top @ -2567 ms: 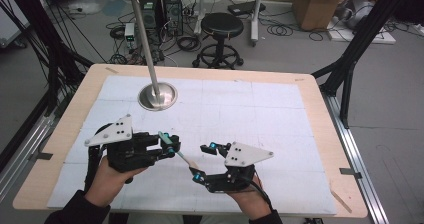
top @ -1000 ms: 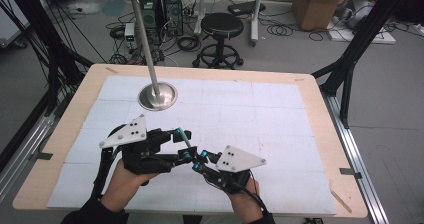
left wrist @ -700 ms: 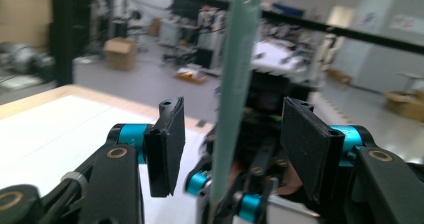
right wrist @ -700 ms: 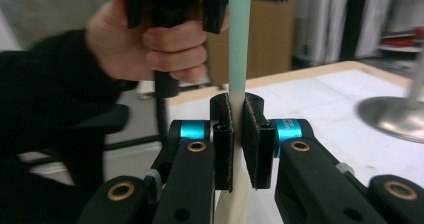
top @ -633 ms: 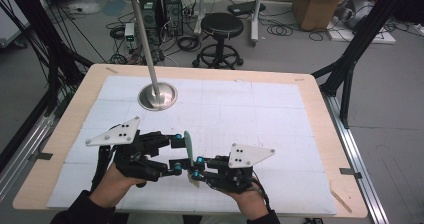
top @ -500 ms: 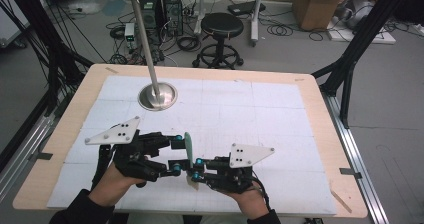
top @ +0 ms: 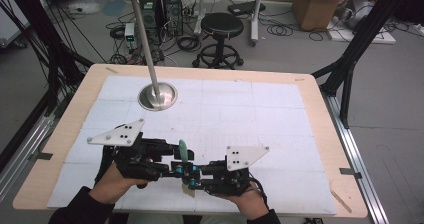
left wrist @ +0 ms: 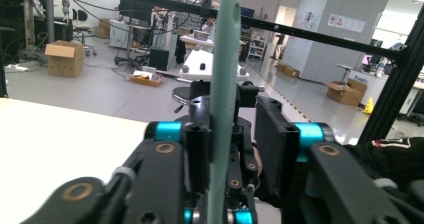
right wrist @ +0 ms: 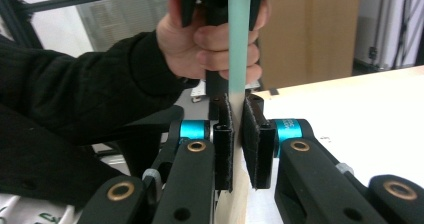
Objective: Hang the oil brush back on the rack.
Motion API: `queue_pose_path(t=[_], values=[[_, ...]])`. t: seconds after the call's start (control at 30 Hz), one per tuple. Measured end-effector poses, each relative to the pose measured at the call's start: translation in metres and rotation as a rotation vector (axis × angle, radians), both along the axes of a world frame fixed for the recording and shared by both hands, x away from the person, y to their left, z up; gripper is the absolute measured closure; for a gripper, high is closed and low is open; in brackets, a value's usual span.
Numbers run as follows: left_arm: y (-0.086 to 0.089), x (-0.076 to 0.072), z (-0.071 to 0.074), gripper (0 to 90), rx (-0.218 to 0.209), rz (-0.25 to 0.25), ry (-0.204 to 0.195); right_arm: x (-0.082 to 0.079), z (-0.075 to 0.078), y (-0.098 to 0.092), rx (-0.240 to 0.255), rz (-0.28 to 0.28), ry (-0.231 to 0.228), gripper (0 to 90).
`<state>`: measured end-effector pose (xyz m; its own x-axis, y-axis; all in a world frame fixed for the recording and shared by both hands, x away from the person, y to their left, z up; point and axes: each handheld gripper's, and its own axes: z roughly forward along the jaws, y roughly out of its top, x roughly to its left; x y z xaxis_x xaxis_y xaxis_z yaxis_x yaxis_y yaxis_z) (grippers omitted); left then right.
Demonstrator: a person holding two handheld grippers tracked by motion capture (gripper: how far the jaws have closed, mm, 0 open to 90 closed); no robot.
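Note:
A slim utensil (top: 183, 150) with a pale green handle and a cream lower end (top: 190, 191) stands nearly upright between both grippers at the table's near edge. My right gripper (top: 192, 179) is shut on its lower part; in the right gripper view both pads (right wrist: 223, 144) press the utensil (right wrist: 238, 34). My left gripper (top: 181, 166) faces it from the left. Its jaws have just been closing around the green handle (left wrist: 224, 84). The handle lies against one pad (left wrist: 197, 144), and the other pad stands a small gap away. My left gripper (left wrist: 235, 134) is open.
A metal stand with a round base (top: 157, 95) and a tall pole rises at the table's back left. A white gridded mat (top: 250, 114) covers most of the wooden table (top: 327, 134). A black stool (top: 221, 26) and cables lie beyond the far edge.
Since a second ago the left gripper has turned and the utensil's green end has swung up to stand upright. Over the last half second the hands have kept still.

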<state>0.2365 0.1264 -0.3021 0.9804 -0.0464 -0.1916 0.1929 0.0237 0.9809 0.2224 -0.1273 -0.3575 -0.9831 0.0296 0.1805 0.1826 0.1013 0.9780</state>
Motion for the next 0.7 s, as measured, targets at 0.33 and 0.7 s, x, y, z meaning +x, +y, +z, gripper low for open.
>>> queue_pose_path(t=[0.33,0.7], values=[[0.007,0.007,0.002,82.1,0.019,0.132,-0.044,0.005,-0.001,-0.005,-0.021,-0.113,0.019,44.3],[0.043,0.058,0.024,82.1,0.071,0.37,-0.017,0.008,-0.001,-0.048,-0.258,-0.473,-0.071,21.8]])
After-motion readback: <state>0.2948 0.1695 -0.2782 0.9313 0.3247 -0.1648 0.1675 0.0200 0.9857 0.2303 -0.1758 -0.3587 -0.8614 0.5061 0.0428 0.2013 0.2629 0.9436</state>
